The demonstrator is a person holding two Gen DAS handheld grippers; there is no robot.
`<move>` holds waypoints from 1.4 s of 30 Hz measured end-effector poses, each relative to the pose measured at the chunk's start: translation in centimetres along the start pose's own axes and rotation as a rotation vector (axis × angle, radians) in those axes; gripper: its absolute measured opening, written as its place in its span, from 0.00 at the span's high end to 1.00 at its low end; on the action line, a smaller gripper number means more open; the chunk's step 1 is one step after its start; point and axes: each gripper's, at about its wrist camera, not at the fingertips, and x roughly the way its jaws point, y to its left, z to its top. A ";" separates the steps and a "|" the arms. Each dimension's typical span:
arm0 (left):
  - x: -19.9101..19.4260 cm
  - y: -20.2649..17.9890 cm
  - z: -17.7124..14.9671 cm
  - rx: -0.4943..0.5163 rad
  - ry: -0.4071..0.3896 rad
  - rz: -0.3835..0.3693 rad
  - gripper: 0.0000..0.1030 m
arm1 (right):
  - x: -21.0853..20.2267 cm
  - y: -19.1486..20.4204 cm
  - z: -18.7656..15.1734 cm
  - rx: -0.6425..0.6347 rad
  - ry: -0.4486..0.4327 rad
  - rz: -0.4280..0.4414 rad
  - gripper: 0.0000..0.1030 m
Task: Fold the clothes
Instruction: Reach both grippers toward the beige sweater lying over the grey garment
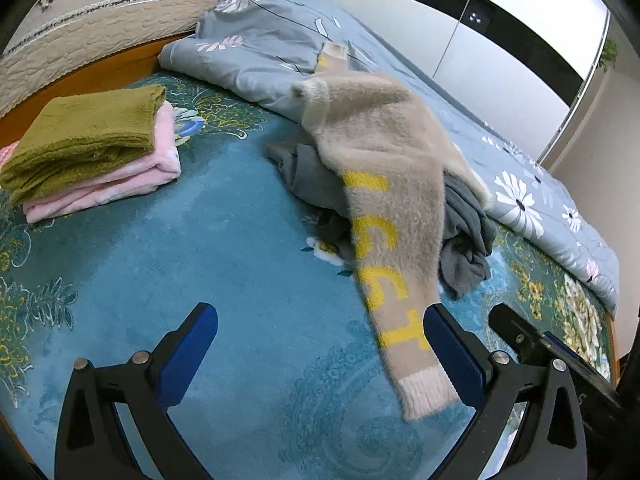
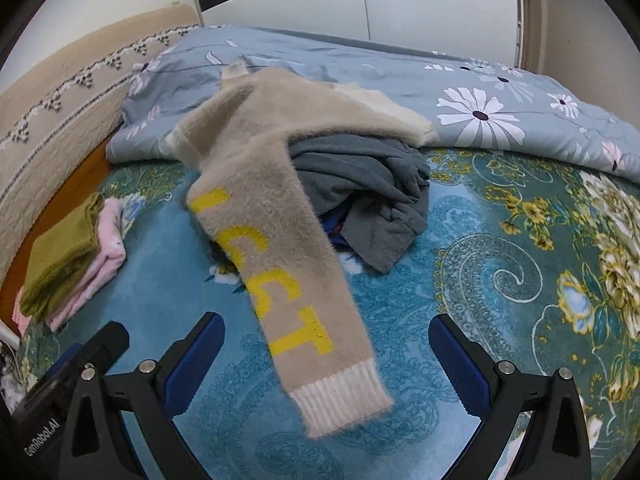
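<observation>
A bed covered by a teal blanket with a yellow and white flower pattern [image 1: 224,216] [image 2: 500,248] fills both views. Along its far side lies a bunched grey-blue quilt printed with white daisies [image 1: 260,40] [image 2: 480,92], and behind that stands a beige quilted headboard with a stitched border [image 1: 100,12] [image 2: 52,112].

A fuzzy beige knit sweater with yellow letters down its sleeve [image 1: 380,152] [image 2: 280,128] is draped unfolded over a crumpled dark grey garment [image 1: 468,232] [image 2: 368,184] near the middle of the bed, its body partly resting on the quilt edge. The sleeve runs down toward the cameras and ends in a pale ribbed cuff [image 1: 428,392] [image 2: 344,396] lying flat on the blanket.

At the headboard side sits a folded stack: an olive-green knit garment [image 1: 84,136] [image 2: 64,256] on top of a pale pink one [image 1: 112,188] [image 2: 108,248].

The left claw [image 1: 320,344] has its blue-padded jaws spread wide, empty, with the cuff just beside the right-hand pad. The right claw [image 2: 326,352] is likewise wide apart, holding nothing, the cuff lying between its jaws without touching either.
</observation>
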 end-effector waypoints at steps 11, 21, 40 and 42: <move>1.5 1.5 0.2 -0.028 -0.008 -0.023 0.00 | 1.8 1.8 0.4 -0.061 0.017 -0.030 0.00; 3.3 2.7 0.2 -0.064 0.020 -0.036 0.00 | 3.7 3.3 1.6 -0.098 0.061 -0.077 0.00; 4.3 8.6 5.7 -0.238 -0.007 -0.071 0.00 | 9.3 13.5 7.5 -0.426 -0.003 -0.091 0.01; 4.4 9.5 5.8 -0.264 0.001 -0.092 0.00 | 10.3 14.8 7.7 -0.458 -0.002 -0.096 0.01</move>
